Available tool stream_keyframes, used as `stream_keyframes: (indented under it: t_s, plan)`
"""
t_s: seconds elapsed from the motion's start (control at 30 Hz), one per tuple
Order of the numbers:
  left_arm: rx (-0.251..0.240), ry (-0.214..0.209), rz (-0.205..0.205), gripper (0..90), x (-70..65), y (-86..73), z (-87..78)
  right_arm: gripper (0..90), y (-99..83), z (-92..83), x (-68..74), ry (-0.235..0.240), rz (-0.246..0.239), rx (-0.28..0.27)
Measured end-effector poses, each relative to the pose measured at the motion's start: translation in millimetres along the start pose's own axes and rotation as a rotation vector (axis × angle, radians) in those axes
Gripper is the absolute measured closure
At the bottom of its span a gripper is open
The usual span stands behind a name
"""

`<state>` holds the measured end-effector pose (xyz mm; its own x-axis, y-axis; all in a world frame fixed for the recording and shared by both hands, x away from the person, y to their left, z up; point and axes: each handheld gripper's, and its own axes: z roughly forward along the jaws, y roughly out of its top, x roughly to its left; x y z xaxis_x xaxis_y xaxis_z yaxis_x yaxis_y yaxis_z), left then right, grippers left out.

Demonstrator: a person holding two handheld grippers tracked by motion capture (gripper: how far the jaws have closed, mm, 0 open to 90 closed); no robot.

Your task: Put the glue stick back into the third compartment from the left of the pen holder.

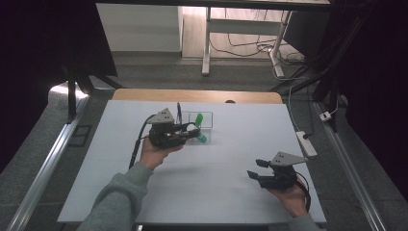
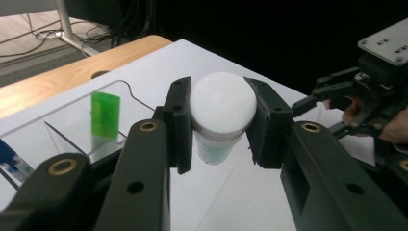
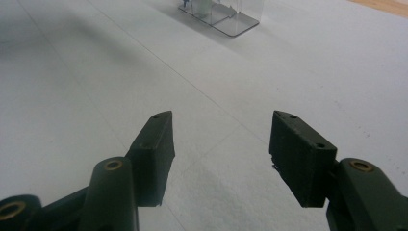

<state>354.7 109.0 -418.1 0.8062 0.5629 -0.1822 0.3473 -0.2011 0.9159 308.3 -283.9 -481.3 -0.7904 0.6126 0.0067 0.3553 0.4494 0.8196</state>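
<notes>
Left hand-held gripper (image 2: 222,127) clamps a white-capped, seemingly green-labelled tube (image 2: 222,115); right hand-held gripper (image 3: 221,154) gapes.

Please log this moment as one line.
left hand-held gripper: shut on tube | right hand-held gripper: open, over table | organizer: behind

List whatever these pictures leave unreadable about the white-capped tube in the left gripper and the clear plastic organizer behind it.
- White-capped tube: its label print is too small and its lower end is hidden behind the left gripper in the left gripper view.
- Clear plastic organizer: in the high view the left gripper covers its near left part; in the right gripper view the top edge cuts it off.
- Dark blue upright item: too small to identify.
</notes>
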Motion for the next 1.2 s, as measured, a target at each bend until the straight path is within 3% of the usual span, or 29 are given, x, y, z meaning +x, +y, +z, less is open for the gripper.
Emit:
stream_keyframes:
  t_s: [0.6, 0.83, 1.2]
  plan:
    - [0.0, 0.066, -0.018, 64.1, 21.8, 25.2, 18.8, 41.8, -0.5, 2.4, -2.5, -0.002, 0.004, 0.01]
    - [0.028, 0.109, -0.026, 64.1, 33.7, 33.5, 30.5, 41.8, -1.4, 3.7, -3.6, -0.004, 0.009, 0.017]
    - [0.115, 0.173, 0.016, 64.0, 40.9, 46.9, 51.5, 41.7, -2.4, 5.1, -3.9, -0.007, 0.011, 0.028]
